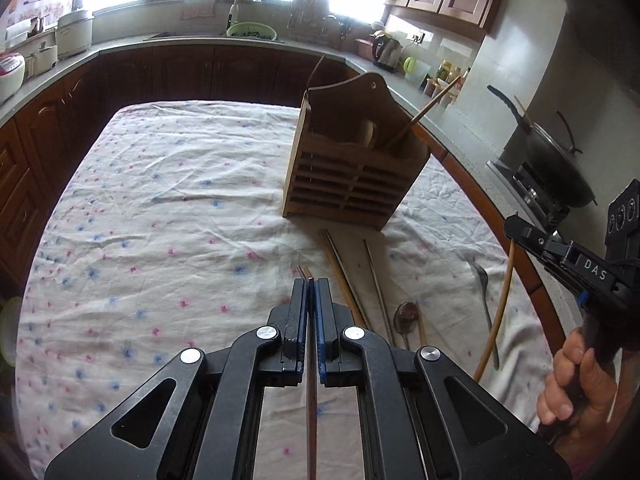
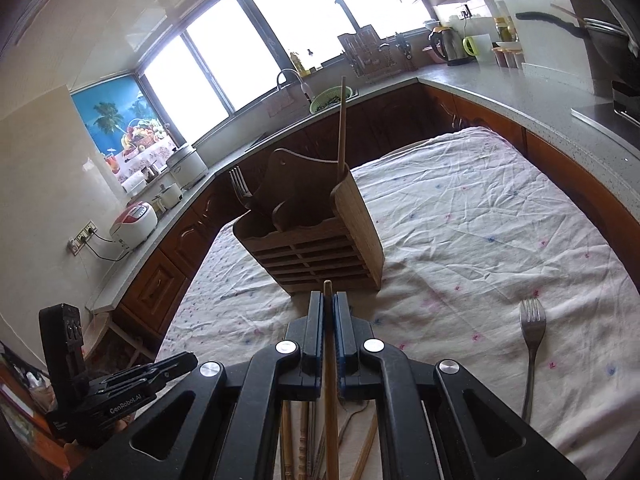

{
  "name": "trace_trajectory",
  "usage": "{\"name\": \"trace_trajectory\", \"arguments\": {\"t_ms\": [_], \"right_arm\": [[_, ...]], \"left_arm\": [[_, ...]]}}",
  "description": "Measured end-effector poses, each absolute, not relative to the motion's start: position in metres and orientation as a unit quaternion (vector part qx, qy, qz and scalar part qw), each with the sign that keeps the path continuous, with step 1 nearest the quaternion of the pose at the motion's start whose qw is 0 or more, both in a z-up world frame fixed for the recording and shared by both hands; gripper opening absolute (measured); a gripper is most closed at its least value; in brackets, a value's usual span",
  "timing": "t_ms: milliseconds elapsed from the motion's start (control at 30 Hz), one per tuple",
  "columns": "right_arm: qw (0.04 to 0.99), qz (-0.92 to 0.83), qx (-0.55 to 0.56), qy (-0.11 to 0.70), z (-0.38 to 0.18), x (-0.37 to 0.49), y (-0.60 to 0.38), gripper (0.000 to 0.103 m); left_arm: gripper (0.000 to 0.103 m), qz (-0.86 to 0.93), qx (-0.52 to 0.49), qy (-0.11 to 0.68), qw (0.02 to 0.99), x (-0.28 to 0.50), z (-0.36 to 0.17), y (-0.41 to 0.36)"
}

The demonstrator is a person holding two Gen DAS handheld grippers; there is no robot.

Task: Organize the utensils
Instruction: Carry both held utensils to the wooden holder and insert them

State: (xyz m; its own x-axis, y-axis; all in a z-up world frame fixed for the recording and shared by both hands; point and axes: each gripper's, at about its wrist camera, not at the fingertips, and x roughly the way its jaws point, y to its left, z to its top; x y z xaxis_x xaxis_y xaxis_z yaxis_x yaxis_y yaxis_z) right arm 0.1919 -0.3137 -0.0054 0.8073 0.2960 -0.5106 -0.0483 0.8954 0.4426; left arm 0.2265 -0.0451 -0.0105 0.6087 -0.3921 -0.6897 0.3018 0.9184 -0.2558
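Chopstick, thin, probably wooden, clamped in left tool; right tool clamps round wooden chopstick.

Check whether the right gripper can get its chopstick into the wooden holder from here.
Probably yes. The right gripper, shut on a chopstick, faces the holder, with nothing between them. One chopstick already stands in the right-hand slot, which looks to have room.

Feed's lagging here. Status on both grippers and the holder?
Left gripper shut on a chopstick. Right gripper shut on wooden chopstick. Wooden holder upright ahead, nothing in the way.
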Motion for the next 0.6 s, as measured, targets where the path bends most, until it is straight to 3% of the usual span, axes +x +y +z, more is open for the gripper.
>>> {"name": "trace_trajectory", "arguments": {"t_ms": [600], "right_arm": [[0.949, 0.112, 0.181, 0.232, 0.046, 0.168, -0.294, 0.005]], "left_arm": [[0.003, -0.193, -0.116, 0.310, 0.924, 0.198, 0.047, -0.006]]}}
